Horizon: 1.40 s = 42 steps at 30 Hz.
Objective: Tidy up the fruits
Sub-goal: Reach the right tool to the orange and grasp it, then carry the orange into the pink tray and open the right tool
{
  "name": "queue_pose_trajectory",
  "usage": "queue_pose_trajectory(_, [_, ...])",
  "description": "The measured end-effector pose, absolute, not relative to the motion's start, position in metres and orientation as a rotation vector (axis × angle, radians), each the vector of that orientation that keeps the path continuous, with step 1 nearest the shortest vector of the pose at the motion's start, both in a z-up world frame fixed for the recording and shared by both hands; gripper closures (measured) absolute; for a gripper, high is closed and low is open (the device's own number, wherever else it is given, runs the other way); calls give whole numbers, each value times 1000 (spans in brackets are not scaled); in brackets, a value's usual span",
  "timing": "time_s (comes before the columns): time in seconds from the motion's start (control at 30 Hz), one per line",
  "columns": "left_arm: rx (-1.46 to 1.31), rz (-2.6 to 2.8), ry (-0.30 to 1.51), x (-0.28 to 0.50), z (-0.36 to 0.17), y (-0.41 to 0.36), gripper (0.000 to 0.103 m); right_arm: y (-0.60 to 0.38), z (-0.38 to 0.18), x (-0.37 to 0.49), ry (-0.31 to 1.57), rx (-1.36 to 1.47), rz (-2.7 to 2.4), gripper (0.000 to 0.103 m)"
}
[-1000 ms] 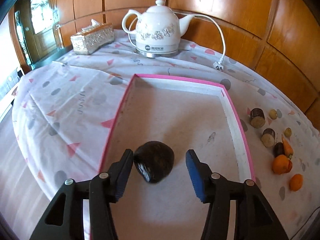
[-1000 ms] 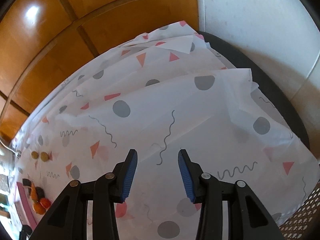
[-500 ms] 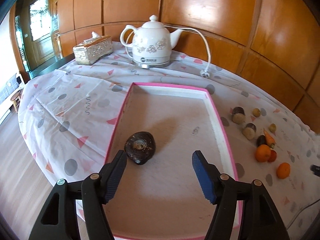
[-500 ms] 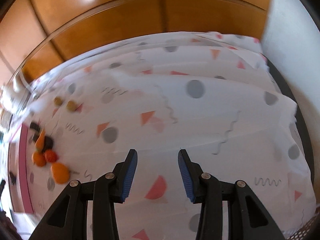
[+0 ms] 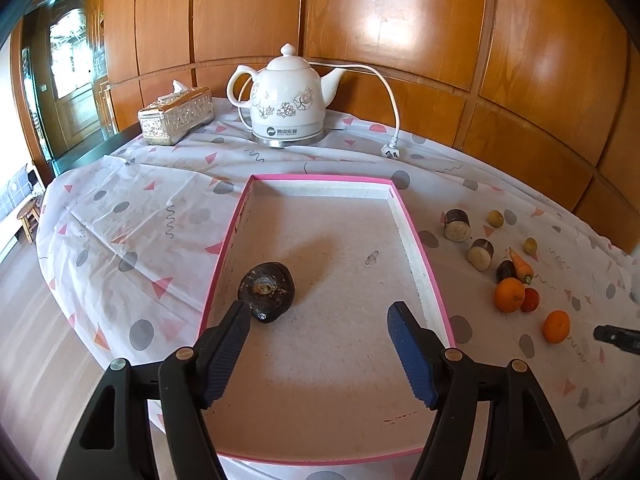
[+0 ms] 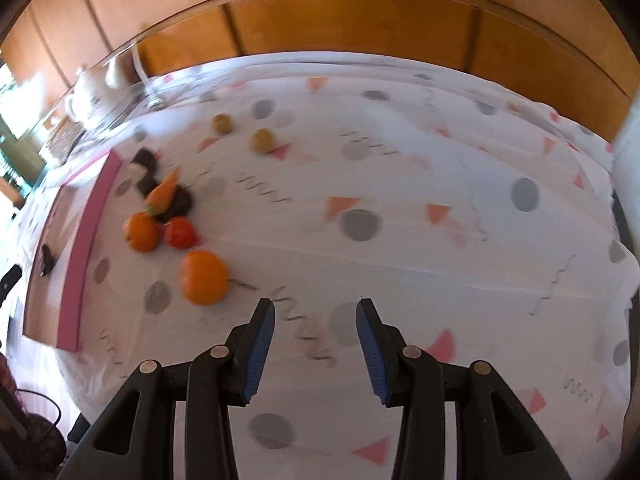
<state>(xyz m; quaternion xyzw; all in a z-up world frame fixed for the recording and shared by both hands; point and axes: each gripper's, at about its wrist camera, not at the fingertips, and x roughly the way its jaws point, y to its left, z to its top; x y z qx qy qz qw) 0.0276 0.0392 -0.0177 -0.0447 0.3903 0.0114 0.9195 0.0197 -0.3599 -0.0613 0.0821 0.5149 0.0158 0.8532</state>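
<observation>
— Left gripper (image 5: pixel 318 322), jaws just opened and empty, above the dark fruit (image 5: pixel 267 291) lying free in the pink tray (image 5: pixel 424 264).

— And the right gripper (image 6: pixel 315 322)?

— Parted, empty; next, seemingly, the orange (image 6: pixel 203 277) on the surface (image 6: pixel 400 240).

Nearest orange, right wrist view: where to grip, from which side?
Take the nearest orange across its middle, from above. It is round and sits alone on the tablecloth, with bare cloth all round. The open right tool is beside it.

Chestnut (image 5: pixel 267 291) in tray (image 5: pixel 320 178) (fruits rightward)
</observation>
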Motion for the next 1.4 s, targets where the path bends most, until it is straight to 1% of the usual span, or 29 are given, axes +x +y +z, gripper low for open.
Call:
queue_pose_trajectory(0.1, [-124, 25, 794, 26, -16, 46, 25, -343, -63, 20, 1085, 178, 77, 60])
queue_pose_trajectory(0.67, [-225, 128, 779, 23, -14, 97, 25, -299, -74, 34, 1088, 210, 124, 60])
queue_pose_trajectory(1.03, [-281, 239, 760, 23, -9, 141, 25, -280, -73, 49, 1064, 120, 89, 57])
queue_pose_trajectory(1.3, [-261, 278, 797, 15, -24, 156, 24, -271, -88, 59, 1098, 56, 57, 57])
queue_pose_trajectory(1.33, [-265, 277, 805, 14, -27, 156, 24, -270, -93, 60, 1115, 43, 49, 58])
queue_pose_trajectory(1.37, [-267, 275, 809, 15, -28, 155, 24, -269, -95, 60, 1122, 35, 46, 63])
queue_pose_trajectory(1.4, [-267, 271, 809, 15, -28, 154, 24, -268, -97, 59, 1118, 26, 41, 64])
